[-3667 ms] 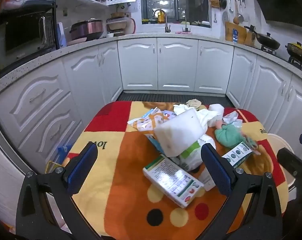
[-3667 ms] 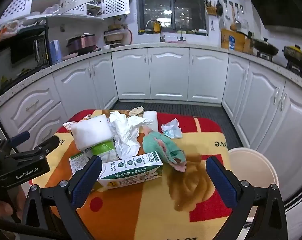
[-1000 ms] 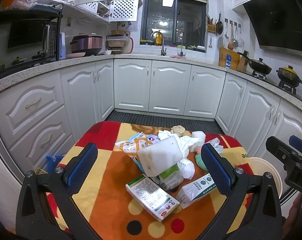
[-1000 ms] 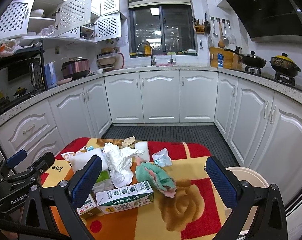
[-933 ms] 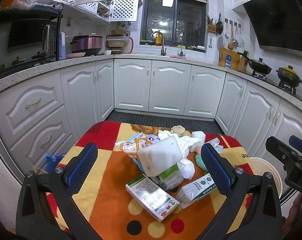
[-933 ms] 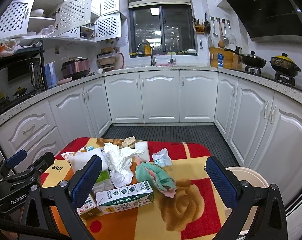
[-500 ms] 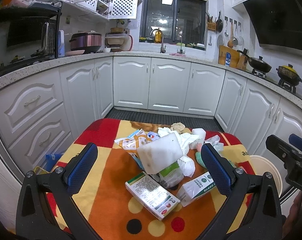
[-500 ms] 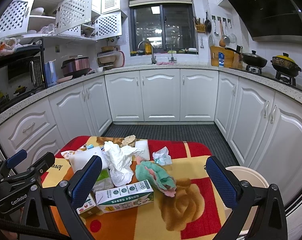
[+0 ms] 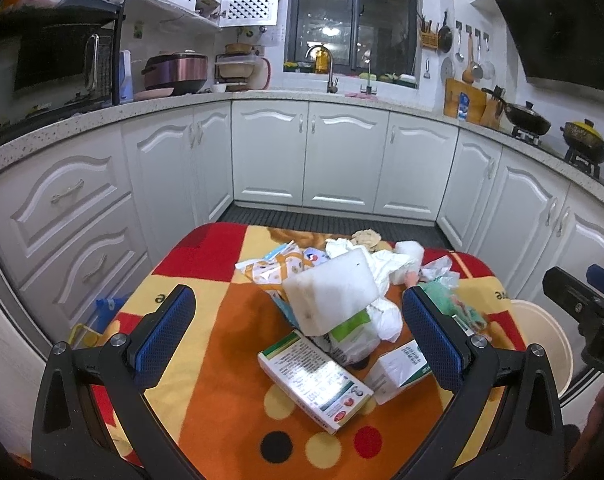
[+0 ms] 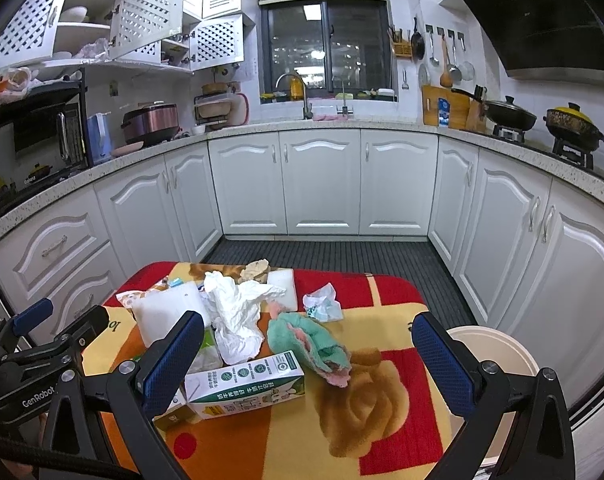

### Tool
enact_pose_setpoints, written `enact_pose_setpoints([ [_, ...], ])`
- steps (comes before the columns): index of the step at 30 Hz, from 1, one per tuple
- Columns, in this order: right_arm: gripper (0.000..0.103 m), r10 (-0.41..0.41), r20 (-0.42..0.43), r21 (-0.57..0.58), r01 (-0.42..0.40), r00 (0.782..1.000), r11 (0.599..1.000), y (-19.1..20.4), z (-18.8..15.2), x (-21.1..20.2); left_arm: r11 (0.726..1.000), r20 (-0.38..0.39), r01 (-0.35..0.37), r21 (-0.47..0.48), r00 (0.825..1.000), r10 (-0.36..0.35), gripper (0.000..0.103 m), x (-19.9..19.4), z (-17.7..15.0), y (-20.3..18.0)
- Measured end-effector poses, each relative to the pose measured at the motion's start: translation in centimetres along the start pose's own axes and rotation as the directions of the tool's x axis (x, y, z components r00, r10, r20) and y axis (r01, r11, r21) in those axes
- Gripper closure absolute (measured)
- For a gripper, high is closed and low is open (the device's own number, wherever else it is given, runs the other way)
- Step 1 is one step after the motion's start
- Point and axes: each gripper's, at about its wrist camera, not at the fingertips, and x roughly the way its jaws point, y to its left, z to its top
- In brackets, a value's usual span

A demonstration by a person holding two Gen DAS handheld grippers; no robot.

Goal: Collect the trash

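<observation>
A white kitchen wraps round a small table (image 10: pixel 386 432) covered in a red, orange and yellow cloth, and the trash lies heaped on the table's far half. A cream bin (image 10: pixel 498 354) stands on the floor just beside the table's right edge, its rim below the tabletop. The largest piece is a white foam block (image 9: pixel 334 290), tilted on top of the heap toward the left edge. A long green-and-white carton (image 10: pixel 244 386) lies on its side at the heap's near end, and a flat printed box (image 9: pixel 314 378) lies just beside it, nearer the left edge. Crumpled white paper (image 10: pixel 238 314) sits in the middle of the heap, touching the block. A green-and-pink cloth (image 10: pixel 308 342) lies right of the paper, with its end over the carton's corner. An orange printed wrapper (image 9: pixel 268 268) pokes out behind the block toward the far left corner. A small white sponge (image 10: pixel 281 282) and a crumpled tan scrap (image 10: pixel 256 268) rest by the far edge, and a small wad of clear wrap (image 10: pixel 322 306) lies apart, toward the far right corner. The left gripper (image 9: pixel 298 322) hangs over the near left of the table with fingers spread wide and empty; the right gripper (image 10: pixel 308 356) hangs over the near right, fingers likewise spread and empty.
</observation>
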Motion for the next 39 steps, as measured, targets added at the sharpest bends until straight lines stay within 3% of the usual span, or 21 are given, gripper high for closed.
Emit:
enact_pose_setpoints([
  [29, 0.0, -0.003, -0.17, -0.057, -0.007, 0.985, 0.998, 0.6, -2.0, 3.3, 0.997, -0.088, -0.069, -0.022, 0.994, 0.067, 0.0, 2.6, -1.5, 2.4],
  [35, 0.0, 0.047, -0.255, -0.052, -0.062, 0.966, 0.997, 0.6, -2.9, 4.5, 1.0, -0.161, -0.011, -0.006, 0.987, 0.01, 0.0, 3.6, -2.1, 3.6],
  [39, 0.0, 0.103, -0.328, -0.009, -0.112, 0.939, 0.994, 0.3, -3.6, 5.7, 0.998, -0.24, 0.054, 0.018, 0.969, -0.048, 0.0, 4.8, -2.2, 4.5],
])
